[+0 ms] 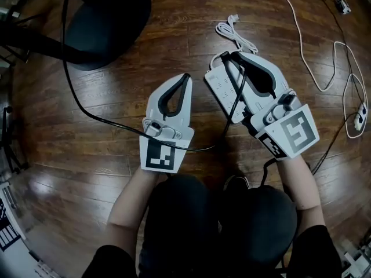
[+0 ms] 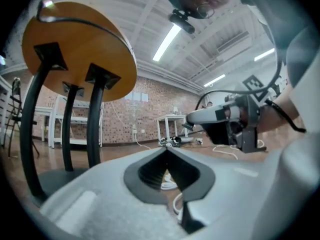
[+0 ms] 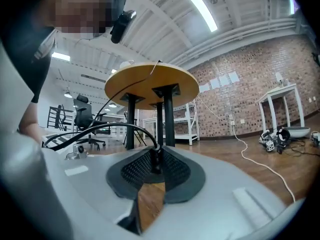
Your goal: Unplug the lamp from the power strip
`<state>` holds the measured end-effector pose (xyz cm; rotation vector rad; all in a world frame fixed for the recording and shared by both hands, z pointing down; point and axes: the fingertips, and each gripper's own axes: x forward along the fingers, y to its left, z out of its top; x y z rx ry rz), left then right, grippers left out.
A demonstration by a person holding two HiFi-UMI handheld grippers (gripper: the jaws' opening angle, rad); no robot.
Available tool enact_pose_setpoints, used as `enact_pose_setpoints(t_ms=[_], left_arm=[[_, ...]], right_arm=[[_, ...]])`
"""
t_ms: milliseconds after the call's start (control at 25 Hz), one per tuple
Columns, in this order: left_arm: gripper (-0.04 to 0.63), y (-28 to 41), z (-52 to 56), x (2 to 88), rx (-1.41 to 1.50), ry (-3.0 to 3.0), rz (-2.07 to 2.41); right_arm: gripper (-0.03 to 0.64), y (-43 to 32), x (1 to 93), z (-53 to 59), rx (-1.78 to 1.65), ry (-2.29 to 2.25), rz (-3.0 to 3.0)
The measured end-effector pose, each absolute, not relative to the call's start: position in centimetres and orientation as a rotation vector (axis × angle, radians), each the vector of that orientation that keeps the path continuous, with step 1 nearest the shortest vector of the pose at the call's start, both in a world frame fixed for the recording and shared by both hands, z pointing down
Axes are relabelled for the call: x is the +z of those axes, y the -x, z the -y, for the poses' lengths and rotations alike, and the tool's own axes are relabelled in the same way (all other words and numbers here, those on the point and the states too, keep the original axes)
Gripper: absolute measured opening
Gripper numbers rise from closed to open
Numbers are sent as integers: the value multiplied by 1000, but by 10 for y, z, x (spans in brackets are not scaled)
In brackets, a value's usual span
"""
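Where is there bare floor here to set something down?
Open floor between the table base and the left gripper, and the patch left of the black cord. Crowded at the power strip: the right gripper holding the plug, the black cord and a coiled white cord bunch there.

Shows white on the power strip [image 1: 219, 87] at one o'clock, black on the lamp cord [image 1: 204, 149], glossy brown woodgrain on the floor [image 1: 133, 94].
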<state>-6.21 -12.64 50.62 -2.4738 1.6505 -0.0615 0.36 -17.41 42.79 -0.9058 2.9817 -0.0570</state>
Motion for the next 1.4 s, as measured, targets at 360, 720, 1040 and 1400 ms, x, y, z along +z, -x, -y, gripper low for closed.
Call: enact_pose_setpoints(t_ms=[360,720,1040,1400], left_arm=[[3,72,103,471,-43,2404,-1676],[3,69,114,448,-59,2447,-1735],[3,72,116,452,-55,2447,-1755],[3,74,118,450,-21,2446,-1771]], right_arm=[[55,-16,385,152,76,921,-2908],[55,-24,401,160,8,993,-2879],[55,-27,411,168,-9,1042,-2882],[55,-33,430,173,-60,1101,-2878]])
